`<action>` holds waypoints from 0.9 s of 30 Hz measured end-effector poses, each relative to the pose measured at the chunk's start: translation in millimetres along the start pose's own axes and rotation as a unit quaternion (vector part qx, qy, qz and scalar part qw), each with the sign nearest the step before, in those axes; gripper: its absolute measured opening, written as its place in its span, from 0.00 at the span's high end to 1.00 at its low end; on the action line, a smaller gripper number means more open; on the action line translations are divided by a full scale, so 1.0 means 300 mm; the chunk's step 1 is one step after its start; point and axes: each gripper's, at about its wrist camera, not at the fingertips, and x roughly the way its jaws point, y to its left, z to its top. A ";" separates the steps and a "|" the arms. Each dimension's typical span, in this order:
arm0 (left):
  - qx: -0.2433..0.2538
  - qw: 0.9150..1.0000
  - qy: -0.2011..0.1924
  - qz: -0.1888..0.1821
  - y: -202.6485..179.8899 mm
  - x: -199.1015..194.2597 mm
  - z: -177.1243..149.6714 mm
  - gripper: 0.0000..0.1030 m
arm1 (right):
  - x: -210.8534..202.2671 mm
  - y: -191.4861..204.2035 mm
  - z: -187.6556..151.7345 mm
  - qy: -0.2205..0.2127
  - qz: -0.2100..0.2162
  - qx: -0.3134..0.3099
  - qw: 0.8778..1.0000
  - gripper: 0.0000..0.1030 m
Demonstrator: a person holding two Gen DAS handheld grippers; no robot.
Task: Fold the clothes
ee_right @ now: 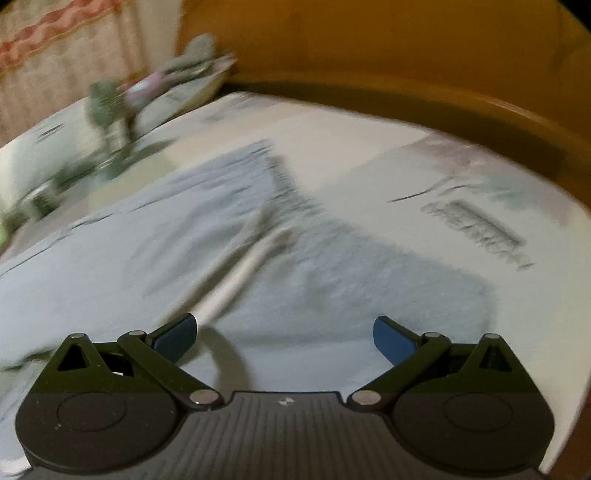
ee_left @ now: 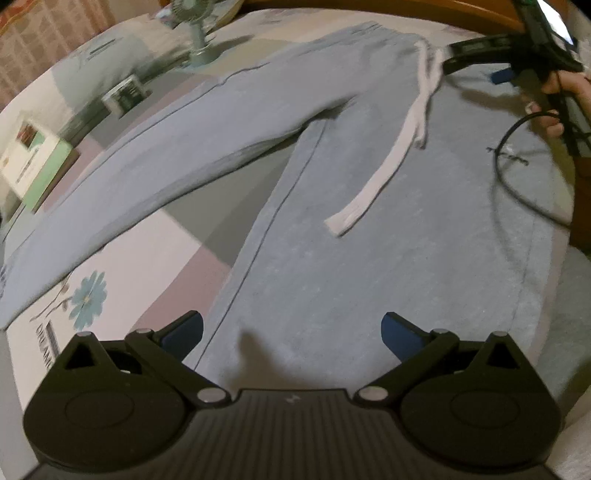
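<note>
Left wrist: fan (ee_left: 197,33) nr sweatpants (ee_left: 332,206)

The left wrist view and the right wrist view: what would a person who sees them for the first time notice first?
The eye falls first on the light blue sweatpants, spread flat on the patterned bed sheet with the legs apart. Next comes the white drawstring, lying loose down the front from the waistband. Both grippers are open and empty: the left gripper hovers over one leg, and the right gripper is near the waist, where its view is blurred.
</note>
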 end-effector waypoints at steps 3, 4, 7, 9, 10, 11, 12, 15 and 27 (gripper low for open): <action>-0.008 1.000 0.001 0.014 0.017 -0.022 -0.016 0.01 | -0.032 -0.001 -0.017 -0.003 0.021 -0.010 1.000 0.00; -0.009 1.000 -0.001 0.017 0.023 -0.032 -0.023 0.01 | -0.046 0.009 -0.027 -0.004 0.023 -0.022 0.999 0.00; -0.008 1.000 -0.010 0.022 0.035 -0.070 -0.053 0.01 | -0.106 0.058 -0.068 -0.010 0.034 -0.069 0.997 0.00; -0.008 1.000 -0.017 0.022 0.044 -0.097 -0.086 0.01 | -0.159 0.100 -0.104 -0.017 0.050 -0.098 0.994 0.00; -0.008 1.000 -0.018 0.023 0.048 -0.109 -0.105 0.01 | -0.186 0.122 -0.134 -0.020 0.062 -0.109 0.992 0.00; -0.010 1.000 -0.018 0.023 0.056 -0.121 -0.131 0.01 | -0.208 0.141 -0.164 -0.021 0.075 -0.117 0.990 0.00; -0.013 1.000 -0.018 0.021 0.068 -0.133 -0.162 0.01 | -0.222 0.158 -0.189 -0.021 0.083 -0.125 0.988 0.00; -0.025 0.999 -0.016 0.016 0.102 -0.169 -0.257 0.01 | -0.242 0.208 -0.262 -0.011 0.091 -0.150 0.984 0.00; -0.152 0.988 0.031 0.013 0.259 -0.200 -0.663 0.01 | -0.201 0.283 -0.370 0.006 0.034 -0.214 0.976 0.00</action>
